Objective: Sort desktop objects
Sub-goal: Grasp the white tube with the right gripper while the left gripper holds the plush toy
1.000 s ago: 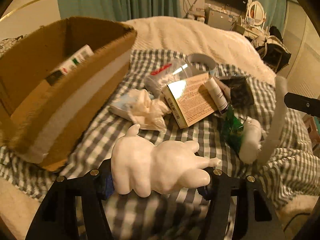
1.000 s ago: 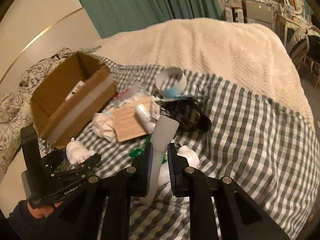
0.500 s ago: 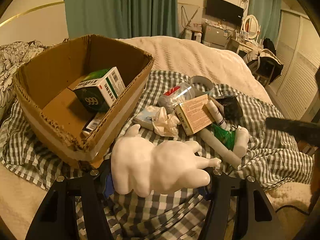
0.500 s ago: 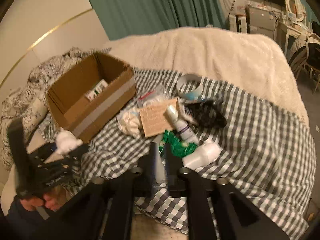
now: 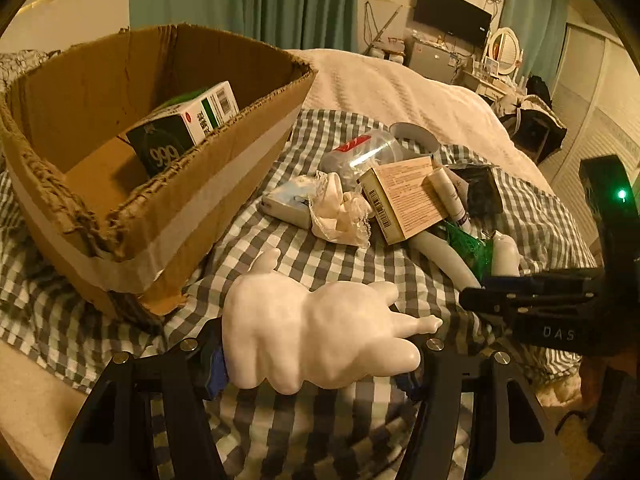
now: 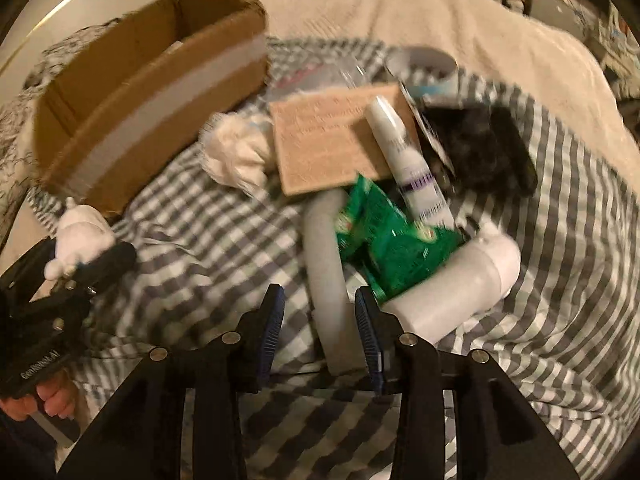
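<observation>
My left gripper [image 5: 316,356] is shut on a white lumpy figurine [image 5: 320,332] and holds it above the checked cloth, just right of the cardboard box [image 5: 224,184]. It also shows in the right wrist view [image 6: 80,236]. My right gripper [image 6: 320,320] is open, its pads on either side of a white tube [image 6: 324,264] that lies on the cloth. The box [image 6: 160,92] holds a green and white "999" carton [image 5: 184,132].
A pile lies on the checked cloth [image 6: 560,280]: a tan flat box [image 6: 332,140], a white-purple tube [image 6: 408,164], a green packet [image 6: 388,252], a white bottle [image 6: 460,284], crumpled tissue [image 6: 236,152], a black pouch [image 6: 480,144], a tape roll [image 6: 424,68], a clear jar [image 5: 360,156].
My right gripper has opened and let go of the white tube, which now lies on the cloth between its pads. My left gripper keeps the figurine and has moved closer to the box.
</observation>
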{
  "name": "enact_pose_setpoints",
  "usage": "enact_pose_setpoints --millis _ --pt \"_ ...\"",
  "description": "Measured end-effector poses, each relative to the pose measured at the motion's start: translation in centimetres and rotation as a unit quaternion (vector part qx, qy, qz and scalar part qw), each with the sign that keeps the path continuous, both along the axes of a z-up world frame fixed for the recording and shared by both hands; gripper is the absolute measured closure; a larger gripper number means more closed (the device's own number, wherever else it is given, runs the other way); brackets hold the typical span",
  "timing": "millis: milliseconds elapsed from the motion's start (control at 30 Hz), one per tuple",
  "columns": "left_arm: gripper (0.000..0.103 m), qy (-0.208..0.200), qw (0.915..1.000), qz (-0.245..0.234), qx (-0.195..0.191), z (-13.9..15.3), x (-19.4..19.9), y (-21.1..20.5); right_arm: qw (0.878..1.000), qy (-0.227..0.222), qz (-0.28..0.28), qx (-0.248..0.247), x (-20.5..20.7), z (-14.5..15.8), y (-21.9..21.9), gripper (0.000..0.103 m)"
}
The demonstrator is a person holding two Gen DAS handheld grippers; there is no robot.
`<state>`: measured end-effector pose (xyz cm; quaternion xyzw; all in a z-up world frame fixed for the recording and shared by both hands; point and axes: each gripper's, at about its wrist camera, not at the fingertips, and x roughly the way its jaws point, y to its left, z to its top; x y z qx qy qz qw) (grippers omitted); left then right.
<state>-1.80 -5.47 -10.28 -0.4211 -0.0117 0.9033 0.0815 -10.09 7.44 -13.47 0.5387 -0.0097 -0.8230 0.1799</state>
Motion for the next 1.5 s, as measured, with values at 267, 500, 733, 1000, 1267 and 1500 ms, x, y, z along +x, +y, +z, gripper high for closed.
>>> enact_pose_setpoints --millis 267,500,733,1000,1267,1500 --pt "0.038 0.02 0.9996 -0.016 0.012 1.8 0.4 0.2 0.998 0.029 -0.025 -0.046 1.4 3.5 1.5 0.088" --pt "0.038 0.055 0.9981 -0.024 0.013 4.7 1.8 -0.1 0.998 0.047 -0.013 -0.046 2.0 6.8 1.5 0.101" --pt "0.038 0.046 0.9987 -0.017 0.01 3.8 2.3 -0.9 1.0 -0.022 -0.02 0.006 -1.1 0.9 -0.5 0.07" --pt "0.038 0.044 0.9989 -0.003 0.016 4.3 1.4 -1.6 0.999 -0.021 0.005 -0.025 -0.6 0.5 -0.4 0.094" --pt "0.038 0.073 0.9973 0.005 -0.002 7.1 1.9 -1.6 0.999 -0.042 0.018 -0.018 -0.3 -0.1 -1.2 0.069" --pt "0.038 0.09 0.9958 0.006 -0.011 8.8 2.3 -1.6 0.998 -0.016 0.039 0.035 1.0 0.0 -2.8 0.085"
